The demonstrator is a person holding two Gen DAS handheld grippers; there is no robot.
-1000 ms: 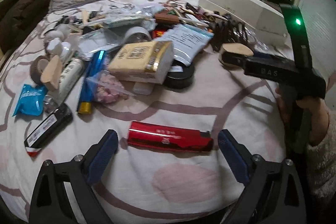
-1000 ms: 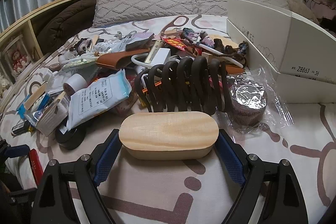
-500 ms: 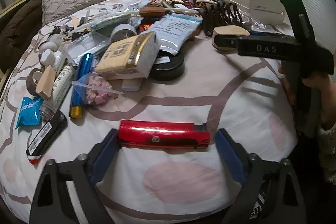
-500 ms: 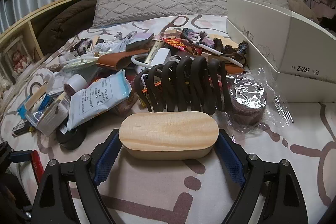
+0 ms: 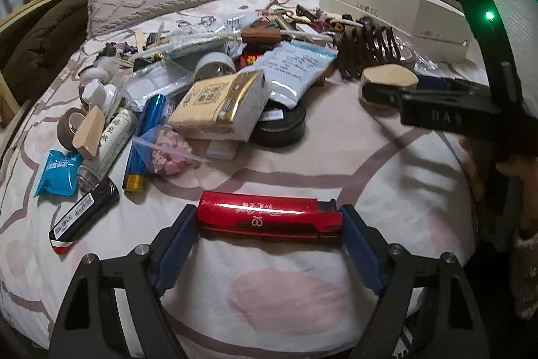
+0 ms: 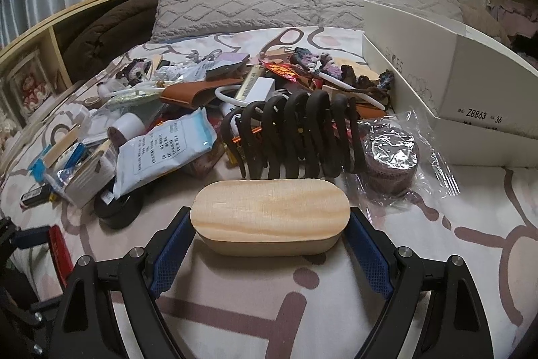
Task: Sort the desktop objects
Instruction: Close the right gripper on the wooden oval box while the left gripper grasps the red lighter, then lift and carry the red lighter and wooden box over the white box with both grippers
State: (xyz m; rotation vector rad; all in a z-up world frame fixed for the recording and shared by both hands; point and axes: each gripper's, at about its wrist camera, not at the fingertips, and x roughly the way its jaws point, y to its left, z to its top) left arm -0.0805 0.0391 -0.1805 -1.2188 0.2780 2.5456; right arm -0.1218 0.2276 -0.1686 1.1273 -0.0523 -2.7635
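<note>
My left jaws are clamped on the ends of a red lighter (image 5: pixel 269 217), pads touching both ends; my right jaws are wide and pressed against the ends of a wooden block (image 6: pixel 270 216). Both items sit low over the bed sheet (image 5: pixel 336 150), near edge, with the clutter pile beyond. Step in hand, by my judgement: both picks secured, transfer pending. The white box (image 6: pixel 470 90) at far right looks the likely destination, though unconfirmed. Next move calls for a clean lift clear of the sheet, keeping each grip square. Left gripper (image 5: pixel 269 241) and right gripper (image 6: pixel 270 251) both pitch steeply downward.
</note>
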